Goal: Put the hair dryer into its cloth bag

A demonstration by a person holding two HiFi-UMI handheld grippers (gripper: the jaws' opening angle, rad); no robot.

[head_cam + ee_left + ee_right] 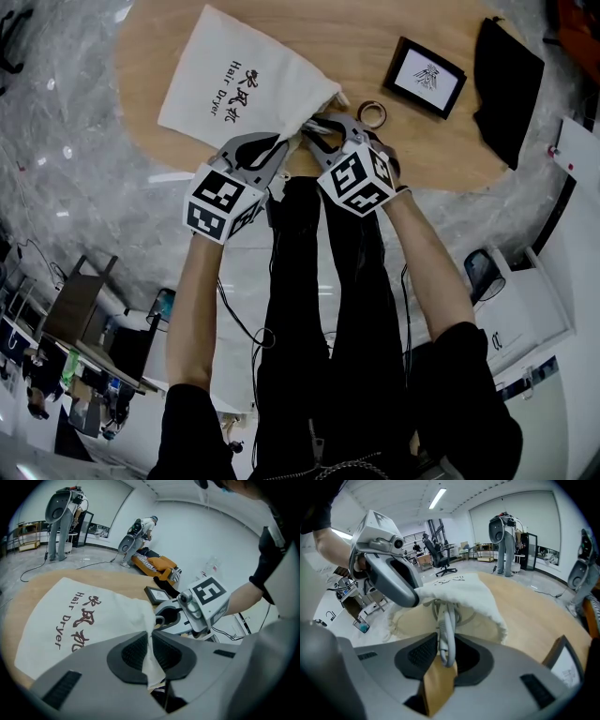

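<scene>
Pinching cloth bag (234,80) mouth — left hand-held gripper (151,641); right hand-held gripper (446,651) clamps cord (448,623).

Left tongs (150,652) clamped, right tongs (446,654) gripping

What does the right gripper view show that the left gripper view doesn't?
Only the right gripper view: the open mouth of the bag, with a grey cord running out of it into the jaws of the right gripper, which are closed on it.
Only the left gripper view: the readable Hair Dryer print, and close up, the bag's edge pinched in the jaws of the left gripper.
Both: the bag, the wooden table, the frame and the opposite gripper.
</scene>
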